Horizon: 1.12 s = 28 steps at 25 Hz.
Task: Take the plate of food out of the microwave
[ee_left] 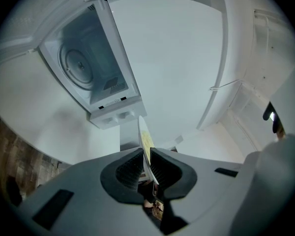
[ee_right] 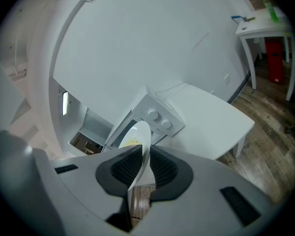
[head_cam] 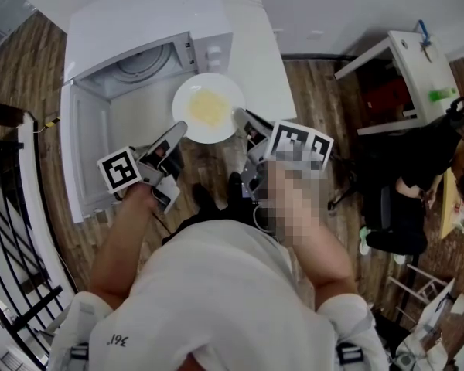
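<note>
Left tool [head_cam: 181, 129] and right tool [head_cam: 240, 115] clamp the plate [head_cam: 226, 88] of yellow food [head_cam: 209, 108] by its rim at 8 and 3 o'clock, before the open microwave [head_cam: 139, 56].

Steep overhead view plus two close edge-on views; plate [head_cam: 209, 108], microwave [head_cam: 139, 29] common.

Wooden floor [head_cam: 317, 107] is extending under the whole scene. A white counter [head_cam: 259, 52] is occupying the 12 o'clock area. A small white table [head_cam: 417, 60] is standing at 2 o'clock. It is carrying a green bottle [head_cam: 442, 94] near its edge and a blue item [head_cam: 424, 31] too small to identify. Something red [head_cam: 387, 95] is sitting beneath it. A person in black [head_cam: 425, 172] is occupying the 3 o'clock edge. A black railing [head_cam: 8, 230] is running along at 8 o'clock.
</note>
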### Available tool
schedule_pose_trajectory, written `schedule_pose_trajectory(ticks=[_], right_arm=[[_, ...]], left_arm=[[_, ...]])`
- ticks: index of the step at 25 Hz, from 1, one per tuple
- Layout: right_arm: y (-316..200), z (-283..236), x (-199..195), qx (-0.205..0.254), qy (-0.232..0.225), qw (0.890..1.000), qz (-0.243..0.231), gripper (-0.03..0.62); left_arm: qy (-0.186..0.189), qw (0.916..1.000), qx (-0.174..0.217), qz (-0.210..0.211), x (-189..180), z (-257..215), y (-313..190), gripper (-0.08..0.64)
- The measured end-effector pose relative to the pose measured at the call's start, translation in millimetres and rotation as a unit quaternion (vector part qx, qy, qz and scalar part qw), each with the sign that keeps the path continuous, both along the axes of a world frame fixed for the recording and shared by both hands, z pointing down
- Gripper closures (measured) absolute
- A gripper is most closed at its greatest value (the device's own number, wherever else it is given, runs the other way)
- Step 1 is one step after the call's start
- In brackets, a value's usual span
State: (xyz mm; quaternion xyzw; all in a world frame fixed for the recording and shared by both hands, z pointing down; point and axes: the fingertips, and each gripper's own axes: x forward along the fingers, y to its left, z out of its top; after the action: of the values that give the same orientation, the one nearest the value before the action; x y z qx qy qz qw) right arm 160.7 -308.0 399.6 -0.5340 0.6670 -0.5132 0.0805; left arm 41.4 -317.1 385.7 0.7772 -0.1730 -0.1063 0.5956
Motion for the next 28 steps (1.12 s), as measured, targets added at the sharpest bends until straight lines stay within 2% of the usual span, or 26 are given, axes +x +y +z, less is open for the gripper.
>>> schedule_pose_trajectory(ticks=[4, 15, 28], right_arm=[[10.1, 0.7, 1.5, 0.001, -0.004, 1.0, 0.008, 0.54], [55.3, 2.4, 16.8, -0.007, -0.011, 0.999, 0.045, 0.54], [75.1, 3.1, 32.1, -0.003, -0.01, 0.996, 0.09, 0.54]], left_arm=[[-0.011, 0.9998, 0.001, 0.014, -0.8, 0.9, 8.2, 0.514], [-0.008, 0.9977, -0.001, 0.068, 16.9, 0.9, 46.0, 0.514], [-0.011, 0.9934, 0.002, 0.114, 33.3, 3.0, 56.2, 0.514]])
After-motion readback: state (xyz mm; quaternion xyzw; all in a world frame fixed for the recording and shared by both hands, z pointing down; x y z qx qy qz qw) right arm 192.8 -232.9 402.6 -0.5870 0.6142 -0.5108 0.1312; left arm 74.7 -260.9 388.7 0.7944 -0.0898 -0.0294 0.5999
